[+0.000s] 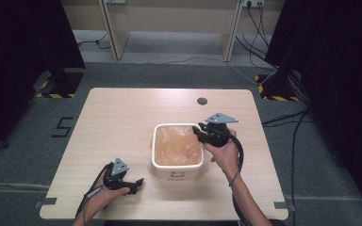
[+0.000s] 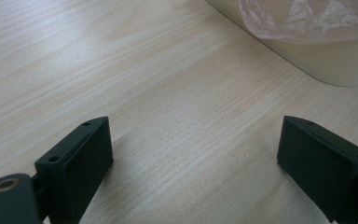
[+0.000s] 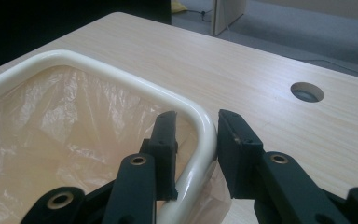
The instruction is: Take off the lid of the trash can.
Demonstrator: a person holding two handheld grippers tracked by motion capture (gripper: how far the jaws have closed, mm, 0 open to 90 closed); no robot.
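Note:
A cream plastic bin (image 1: 176, 175) stands at the middle of the table, lined with a clear thin bag (image 1: 176, 146). My right gripper (image 1: 199, 131) is at the bin's far right corner. In the right gripper view its jaws (image 3: 196, 121) stand slightly apart astride the rounded rim (image 3: 98, 65), one inside over the bag (image 3: 51, 126), one outside. My left gripper (image 1: 139, 183) rests low over the table's front left, open wide, pointing toward the bin. Between its jaws (image 2: 196, 140) there is bare wood, and the bin's wall (image 2: 326, 60) and bag edge (image 2: 307, 18) lie beyond.
The light wooden table (image 1: 122, 117) has a round cable hole (image 1: 202, 100) behind the bin, also seen as the hole (image 3: 306, 91) past my right jaws. Grey carpet, cables and dark stands surround the table; a desk frame stands at the back.

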